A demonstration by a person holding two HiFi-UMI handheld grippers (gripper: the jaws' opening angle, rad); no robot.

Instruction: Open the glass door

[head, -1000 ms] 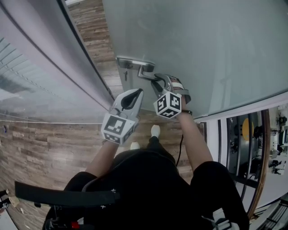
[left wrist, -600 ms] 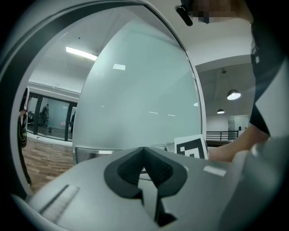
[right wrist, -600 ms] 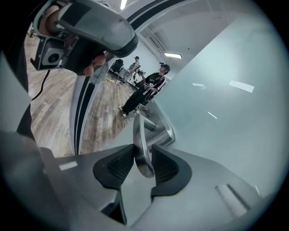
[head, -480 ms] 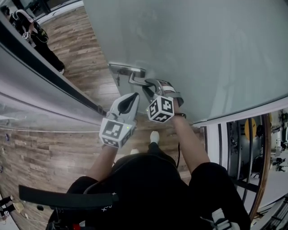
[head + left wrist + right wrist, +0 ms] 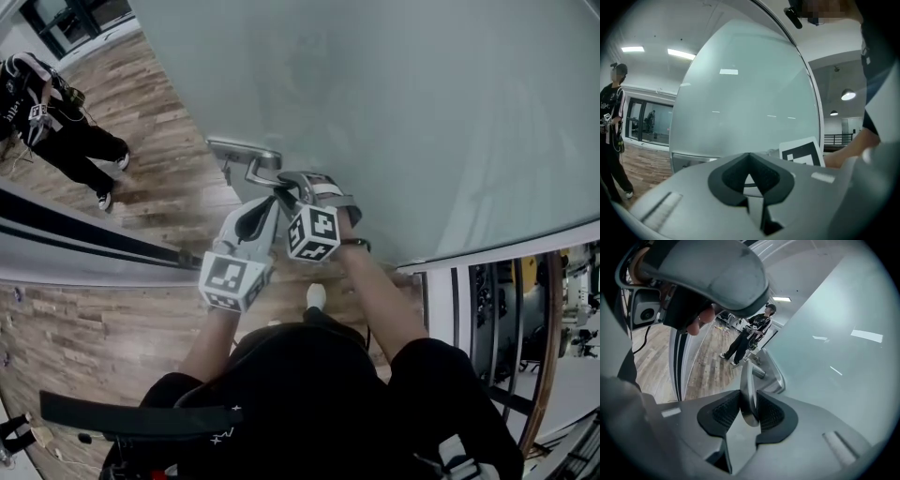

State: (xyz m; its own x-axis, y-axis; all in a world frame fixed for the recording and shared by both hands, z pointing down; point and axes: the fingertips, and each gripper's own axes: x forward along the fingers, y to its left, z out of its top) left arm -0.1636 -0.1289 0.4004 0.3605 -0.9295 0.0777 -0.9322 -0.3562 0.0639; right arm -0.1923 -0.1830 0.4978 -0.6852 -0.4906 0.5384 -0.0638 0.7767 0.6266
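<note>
The frosted glass door (image 5: pixel 422 112) fills the upper right of the head view, with a metal lever handle (image 5: pixel 246 161) on a plate near its left edge. My right gripper (image 5: pixel 281 195) is shut on the end of that lever. In the right gripper view the lever (image 5: pixel 748 385) stands upright between the dark pads (image 5: pixel 771 414), which have just been closing on it. My left gripper (image 5: pixel 272 206) hovers just left of the right one, shut and holding nothing. In the left gripper view its jaws (image 5: pixel 750 177) point level at the door (image 5: pixel 740 103).
A person in black (image 5: pixel 56 131) stands on the wooden floor (image 5: pixel 169 197) beyond the door's edge. The fixed panel with a dark rail (image 5: pixel 84 239) runs along the left. A dark-framed glass partition (image 5: pixel 506 319) stands at the right.
The door has swung further, so the gap at its left edge is wider and shows more floor and the person. Both grippers have moved up and left with the handle.
</note>
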